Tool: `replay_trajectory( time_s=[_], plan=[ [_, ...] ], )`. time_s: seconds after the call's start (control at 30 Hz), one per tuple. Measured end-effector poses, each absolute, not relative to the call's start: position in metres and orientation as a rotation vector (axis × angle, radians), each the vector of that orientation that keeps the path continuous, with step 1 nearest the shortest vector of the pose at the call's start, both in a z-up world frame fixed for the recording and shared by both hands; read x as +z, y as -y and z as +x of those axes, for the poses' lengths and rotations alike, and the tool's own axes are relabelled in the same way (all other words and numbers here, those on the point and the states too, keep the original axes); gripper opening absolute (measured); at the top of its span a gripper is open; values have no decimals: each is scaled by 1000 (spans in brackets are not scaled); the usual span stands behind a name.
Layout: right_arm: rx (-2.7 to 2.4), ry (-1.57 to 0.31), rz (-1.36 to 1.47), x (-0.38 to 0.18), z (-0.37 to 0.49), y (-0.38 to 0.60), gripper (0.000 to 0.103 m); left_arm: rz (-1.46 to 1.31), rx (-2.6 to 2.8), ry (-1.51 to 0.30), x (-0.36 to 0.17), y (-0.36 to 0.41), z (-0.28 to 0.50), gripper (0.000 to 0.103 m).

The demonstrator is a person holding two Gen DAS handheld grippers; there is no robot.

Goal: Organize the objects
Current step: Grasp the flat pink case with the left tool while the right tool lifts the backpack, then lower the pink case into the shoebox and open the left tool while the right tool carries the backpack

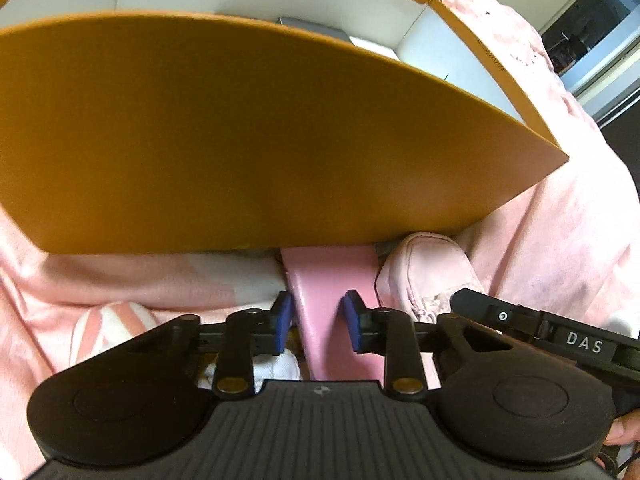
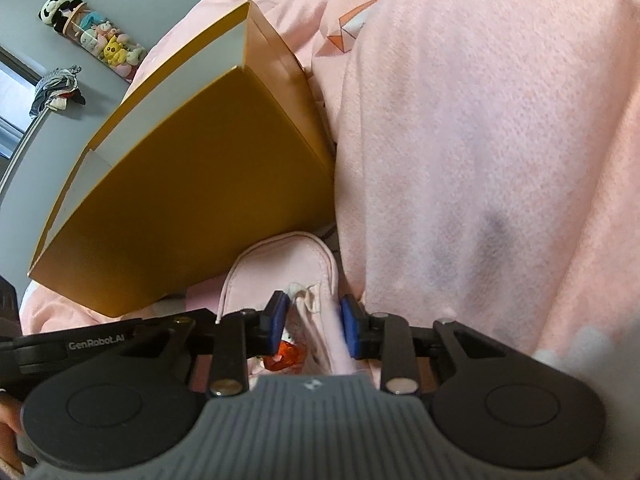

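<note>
An open orange cardboard box (image 1: pixel 240 132) with a white inside fills the left wrist view; it also shows in the right wrist view (image 2: pixel 192 196), tilted on the pink bedding. My left gripper (image 1: pixel 316 322) is shut on a flat pink case (image 1: pixel 332 300) that runs under the box's front edge. My right gripper (image 2: pixel 314 322) is shut on a pale pink pouch (image 2: pixel 288 264) with a cord tie, just in front of the box's lower corner. The right gripper's body (image 1: pixel 540 328) shows at the right of the left wrist view. A grey object (image 1: pixel 312 26) lies inside the box.
Pink fleece bedding (image 2: pixel 480 160) with white and coral prints covers the whole surface. A small orange-red item (image 2: pixel 286 356) sits under the pouch. Plush toys (image 2: pixel 92 36) hang on a grey wall at the far left. A dark doorway (image 1: pixel 592 20) lies at the far right.
</note>
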State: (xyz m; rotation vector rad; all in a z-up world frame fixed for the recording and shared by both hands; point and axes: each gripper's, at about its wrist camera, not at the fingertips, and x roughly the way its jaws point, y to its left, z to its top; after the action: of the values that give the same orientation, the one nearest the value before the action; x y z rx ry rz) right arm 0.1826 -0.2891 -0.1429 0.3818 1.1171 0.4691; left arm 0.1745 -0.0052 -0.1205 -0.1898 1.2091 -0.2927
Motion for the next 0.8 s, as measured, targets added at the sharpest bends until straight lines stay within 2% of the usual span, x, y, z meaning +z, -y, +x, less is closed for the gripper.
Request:
replay_trajectory(
  time_s=[0.07, 0.27, 0.47, 0.8],
  plan=[
    [466, -1109, 364, -140, 183, 288, 30, -205, -299, -1195, -114, 4, 169, 23],
    [464, -1082, 315, -126, 178, 285, 28, -210, -331, -1146, -96, 3, 153, 17],
    [481, -1030, 257, -106, 167, 286, 23, -155, -380, -1066, -73, 4, 137, 14],
    [507, -931, 211, -66, 148, 287, 20, -135, -434, -934, -30, 5, 115, 13]
  ],
)
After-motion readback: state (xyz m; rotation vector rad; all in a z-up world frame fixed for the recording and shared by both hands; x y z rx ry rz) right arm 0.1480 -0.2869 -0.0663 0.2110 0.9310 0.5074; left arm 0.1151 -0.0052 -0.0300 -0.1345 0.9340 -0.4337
